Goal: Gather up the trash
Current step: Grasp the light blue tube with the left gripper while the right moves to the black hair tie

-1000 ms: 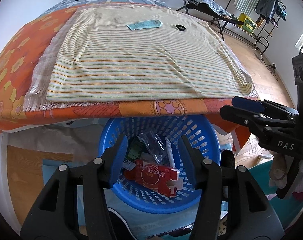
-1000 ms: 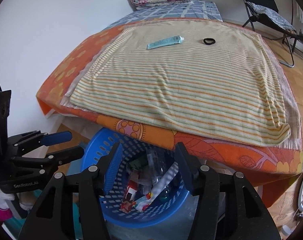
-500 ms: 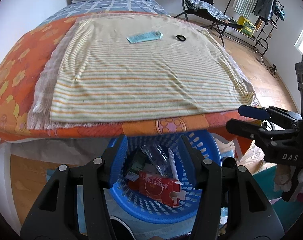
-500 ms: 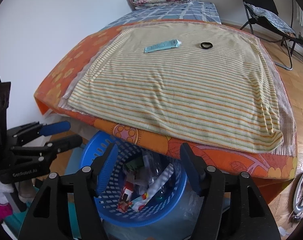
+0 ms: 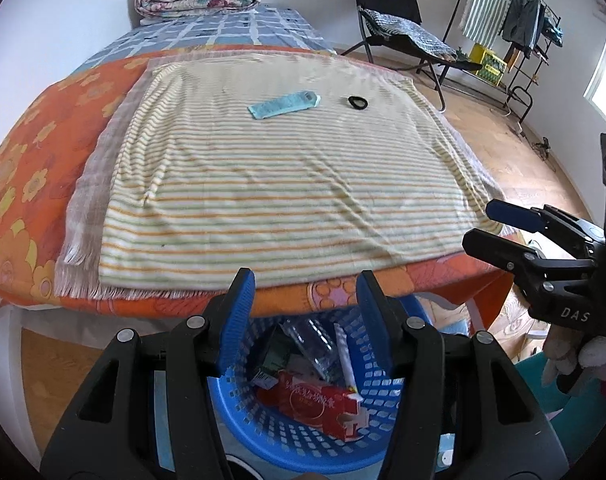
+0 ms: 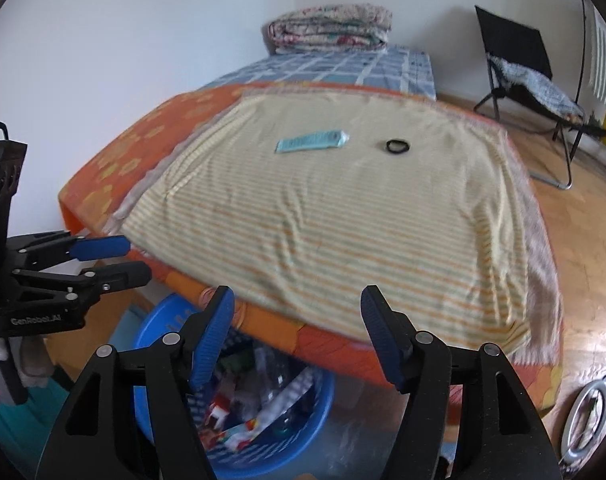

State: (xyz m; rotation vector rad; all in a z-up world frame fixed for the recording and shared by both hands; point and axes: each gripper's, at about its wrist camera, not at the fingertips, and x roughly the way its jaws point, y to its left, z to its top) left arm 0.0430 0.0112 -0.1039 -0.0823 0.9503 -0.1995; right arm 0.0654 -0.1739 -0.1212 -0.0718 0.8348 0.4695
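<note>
On the striped towel (image 5: 279,184), one blue packet (image 5: 283,105), one black ring (image 5: 357,102), both grippers empty, jaws apart, basket (image 5: 303,446) contents perhaps several.

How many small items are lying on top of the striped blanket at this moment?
2. A light blue tube lies near the far middle of the striped blanket; a black ring lies just right of it, not touching.

Basket: round blue perforated plastic basket (image 5: 287,446), upright on the floor, partly under the bed edge, just below and beyond the jaws.
Contents: red printed carton (image 5: 319,404), clear crinkled wrapper (image 5: 311,344), white stick, all lying inside.
Tube: flat pale-teal tube (image 5: 283,105), lying far ahead of the jaws.
Ring: small black ring (image 5: 357,101), just right of the tube.
</note>
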